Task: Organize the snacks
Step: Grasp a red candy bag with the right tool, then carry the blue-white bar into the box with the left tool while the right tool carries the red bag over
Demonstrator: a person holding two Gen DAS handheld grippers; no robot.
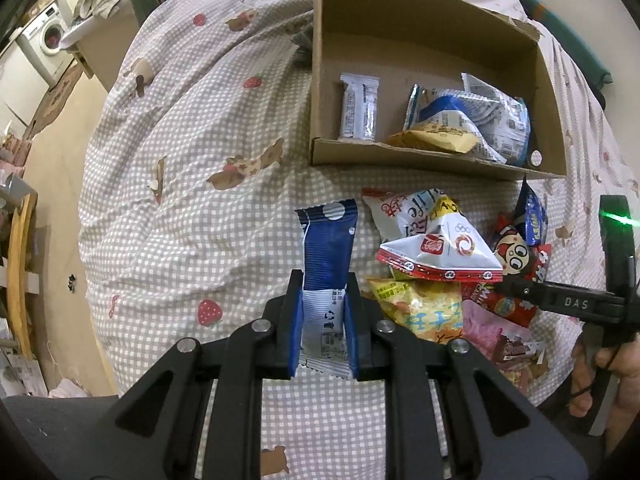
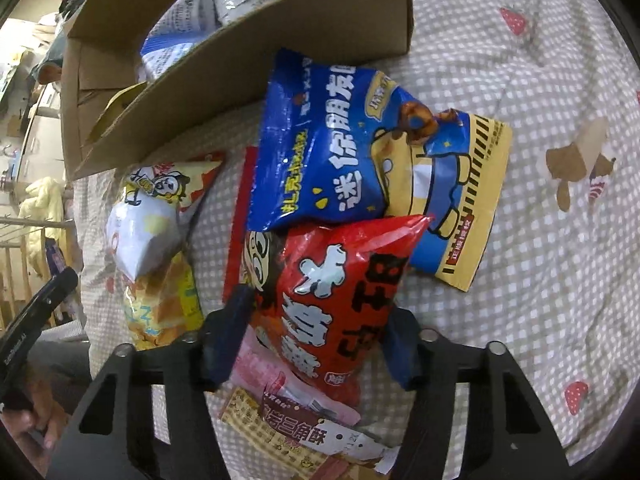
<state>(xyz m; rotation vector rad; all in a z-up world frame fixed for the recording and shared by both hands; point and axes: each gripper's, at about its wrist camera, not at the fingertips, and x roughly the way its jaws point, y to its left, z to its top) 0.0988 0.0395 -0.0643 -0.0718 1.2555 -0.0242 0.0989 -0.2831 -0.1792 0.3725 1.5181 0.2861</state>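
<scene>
One cardboard box (image 1: 400, 16); inside it, one slim white bar packet (image 1: 359, 106), at least two blue-white printed bags (image 1: 476, 116), one yellow packet (image 1: 436, 140)

One blue-white wafer packet (image 1: 326, 276) set apart from pile

Pile beside box, about seven packets: one big blue bag (image 2: 360, 152), one red cartoon bag (image 2: 340, 300), one white-red bag (image 1: 432, 254), one yellow bag (image 1: 424, 312), one pink packet (image 2: 276, 376), one checkered tan packet (image 2: 280, 436), one white-yellow lettered bag (image 1: 416, 210)

Two grippers, one per hand: left gripper (image 1: 323, 320), right gripper (image 2: 312, 340)
</scene>
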